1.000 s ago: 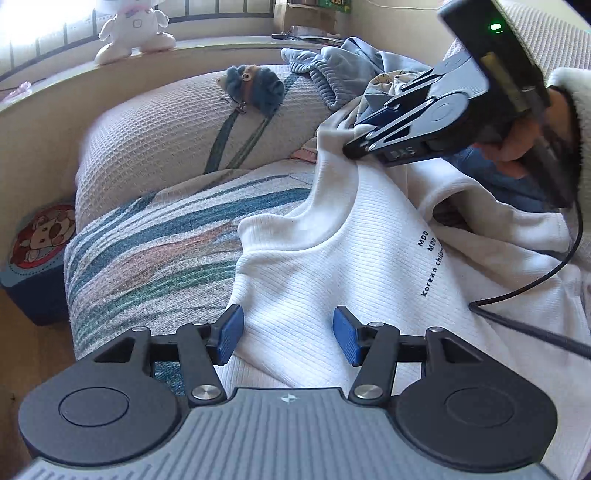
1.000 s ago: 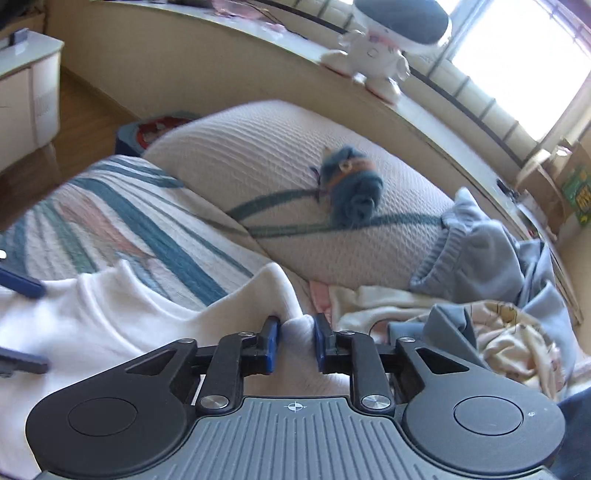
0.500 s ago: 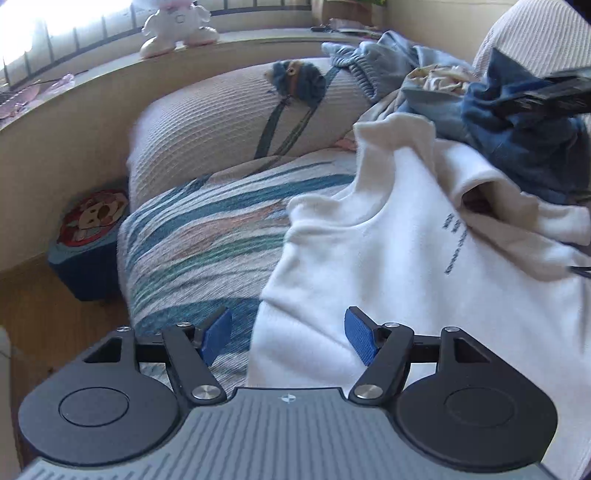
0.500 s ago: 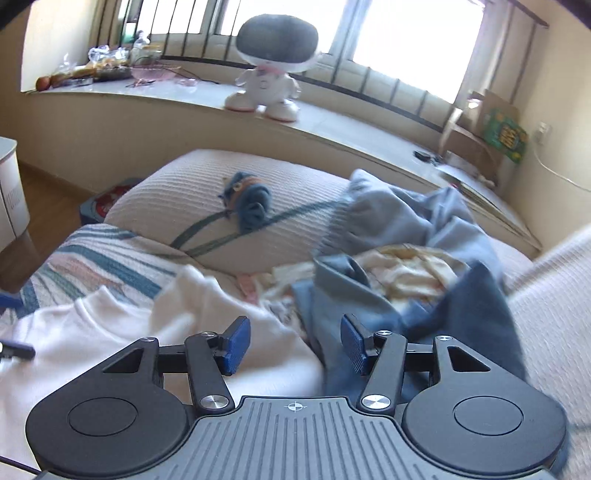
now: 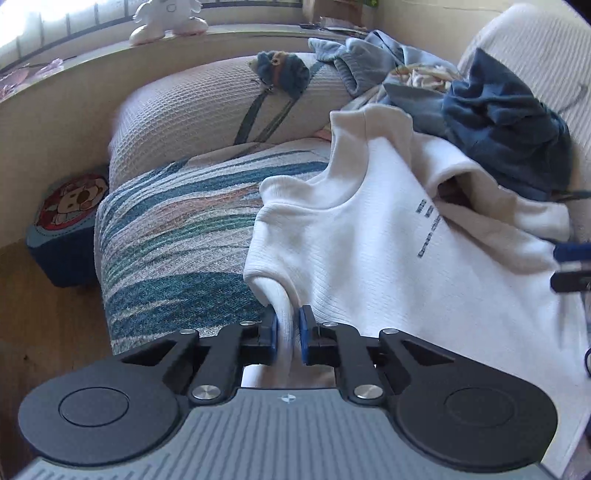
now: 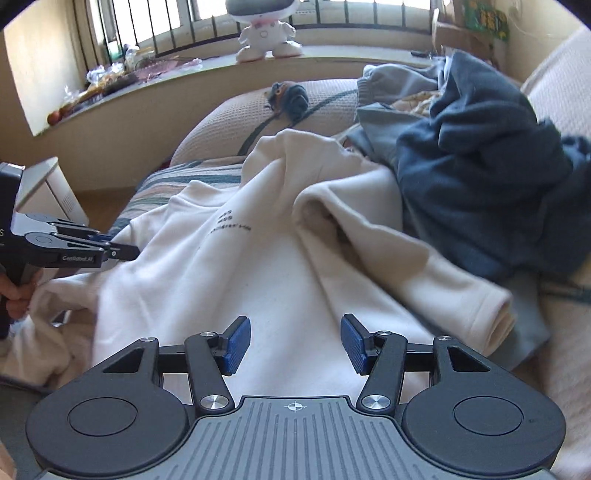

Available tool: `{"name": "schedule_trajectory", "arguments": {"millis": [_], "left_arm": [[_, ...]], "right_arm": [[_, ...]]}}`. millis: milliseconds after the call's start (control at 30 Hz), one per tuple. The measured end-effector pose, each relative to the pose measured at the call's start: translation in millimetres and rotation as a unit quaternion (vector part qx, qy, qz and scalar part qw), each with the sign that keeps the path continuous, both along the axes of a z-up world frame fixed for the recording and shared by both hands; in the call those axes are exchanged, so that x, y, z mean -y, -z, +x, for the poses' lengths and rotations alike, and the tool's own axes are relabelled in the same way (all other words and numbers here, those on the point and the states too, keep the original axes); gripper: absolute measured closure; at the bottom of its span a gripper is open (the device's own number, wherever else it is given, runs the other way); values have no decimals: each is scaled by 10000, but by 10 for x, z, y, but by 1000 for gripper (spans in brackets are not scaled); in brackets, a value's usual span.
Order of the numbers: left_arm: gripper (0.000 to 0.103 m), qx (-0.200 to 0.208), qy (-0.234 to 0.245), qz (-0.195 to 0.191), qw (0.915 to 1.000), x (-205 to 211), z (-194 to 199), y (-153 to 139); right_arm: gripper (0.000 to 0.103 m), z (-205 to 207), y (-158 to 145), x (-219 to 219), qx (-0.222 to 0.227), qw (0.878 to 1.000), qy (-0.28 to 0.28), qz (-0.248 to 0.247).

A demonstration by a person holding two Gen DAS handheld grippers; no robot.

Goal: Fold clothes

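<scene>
Nearby — dark blue garment (image 6: 491, 184) against white sweatshirt (image 6: 288, 266).

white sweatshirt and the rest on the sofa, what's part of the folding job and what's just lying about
In the job:
white sweatshirt
left gripper, shut on its edge
right gripper, open
dark blue garment

Lying about:
small blue plush
white figure

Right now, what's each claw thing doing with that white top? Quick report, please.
Left gripper shut on white sweatshirt edge. Right gripper open, over its middle. Dark blue garment lies against the far sleeve.
</scene>
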State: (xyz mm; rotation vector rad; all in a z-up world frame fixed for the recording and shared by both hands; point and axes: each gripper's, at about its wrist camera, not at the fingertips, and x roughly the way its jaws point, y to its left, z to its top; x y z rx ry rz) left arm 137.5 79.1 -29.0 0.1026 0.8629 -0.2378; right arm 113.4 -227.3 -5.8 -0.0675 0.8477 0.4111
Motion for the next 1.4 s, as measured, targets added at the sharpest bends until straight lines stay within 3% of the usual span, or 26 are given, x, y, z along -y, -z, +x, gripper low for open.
{"name": "schedule_trajectory", "arguments": {"millis": [400,567,700,767,900,1000,1100,1200,1267,1333,1400], "left_arm": [[93,-147,-335,774,9963,-240,-308,-3],[85,-81,-429,1209,9917,-202,-361,84],[77,101,-280,1558,9873,-121,-426,-20],[67,130,-292,1487,9884,-169,-486,-114],[65,167,-470,1069,9930,-283,-641,-357],[65,480,-507,949,9930,-271,-811,-577],[66,770,-468,747,9931,-169,-930,-767],[66,825,-342,456,9950,-29,-979,-839],[66,794,-313,483,9952,100,-962,-790],[66,733,-232,502,9958,223,-939,-735],[66,668,-85,471,9966,345,-925,-682]], "right_arm": [[48,-109,-124,-55,150,9998,6,132],[48,-178,-12,-33,-36,9997,220,82],[48,-332,-74,202,35,9982,602,24],[48,-407,-99,377,60,9959,906,-6],[48,-492,-74,735,82,9881,1523,-222],[48,-436,-41,928,154,9819,1874,-238],[48,-291,0,1038,186,9782,2069,21],[49,-116,134,1014,-96,9800,1984,134],[53,-36,249,960,-284,9812,1907,13],[74,-11,357,961,-371,9800,1953,31],[87,-49,385,1000,-378,9773,2083,63]]}}
